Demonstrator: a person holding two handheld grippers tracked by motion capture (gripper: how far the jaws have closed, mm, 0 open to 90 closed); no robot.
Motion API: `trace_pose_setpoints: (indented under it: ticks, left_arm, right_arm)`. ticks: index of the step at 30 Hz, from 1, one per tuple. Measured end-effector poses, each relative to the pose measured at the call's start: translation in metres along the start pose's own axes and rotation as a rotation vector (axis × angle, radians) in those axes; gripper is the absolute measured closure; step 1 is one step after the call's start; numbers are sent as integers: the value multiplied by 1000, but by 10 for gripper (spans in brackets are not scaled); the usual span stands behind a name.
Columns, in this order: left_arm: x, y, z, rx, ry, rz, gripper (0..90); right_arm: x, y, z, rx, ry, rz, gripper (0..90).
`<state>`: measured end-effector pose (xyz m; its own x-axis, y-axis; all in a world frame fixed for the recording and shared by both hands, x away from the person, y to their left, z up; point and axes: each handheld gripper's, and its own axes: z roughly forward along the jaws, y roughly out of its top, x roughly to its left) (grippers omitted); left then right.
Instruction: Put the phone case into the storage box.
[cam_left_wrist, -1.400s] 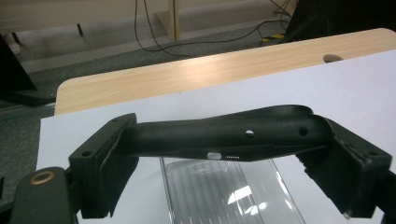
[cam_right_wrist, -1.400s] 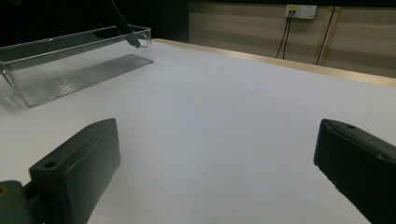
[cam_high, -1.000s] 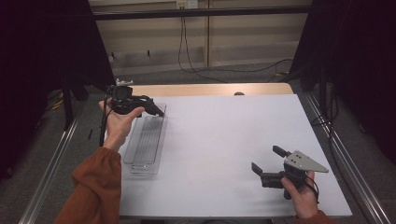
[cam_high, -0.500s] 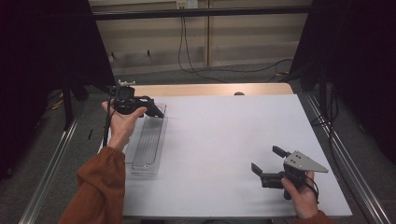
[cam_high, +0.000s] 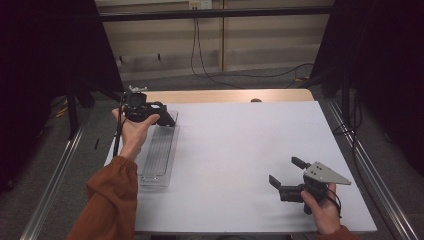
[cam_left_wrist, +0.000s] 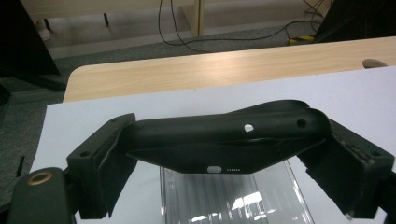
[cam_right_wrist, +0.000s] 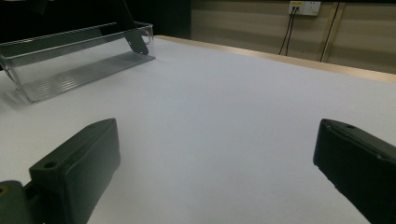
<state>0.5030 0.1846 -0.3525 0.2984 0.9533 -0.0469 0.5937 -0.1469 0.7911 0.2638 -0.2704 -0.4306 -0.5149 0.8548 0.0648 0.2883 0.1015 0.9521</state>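
Note:
My left gripper is shut on a long black moulded plastic piece, held crosswise over the far end of a clear ribbed plastic tray. In the left gripper view the black piece spans both jaws, with the tray just beneath. My right gripper rests low at the near right of the white table, open, with nothing between its jaws. In the right gripper view the tray lies far to the left, and a dark end of the black piece hangs at its far end.
A wooden table edge runs behind the white surface. Cables lie on the floor beyond. Metal rails flank the table on both sides. White tabletop stretches between the tray and my right gripper.
My left gripper, with the black piece in it, has shifted slightly right and nearer over the tray's far end. The right gripper has not moved.

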Motion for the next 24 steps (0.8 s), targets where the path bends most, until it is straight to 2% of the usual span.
trace_pose_setpoints:
  ticks: [2,16,24]
  left_arm:
    - [1,1,1,-3,-8,5,132]
    - [4,3,7,-15,-53,-63,126]
    - [2,5,11,-8,-68,-65,117]
  right_arm:
    - [0,0,0,3,2,2,0]
    - [0,-2,2,17,7,3,1]
    - [0,-2,2,18,10,2,2]
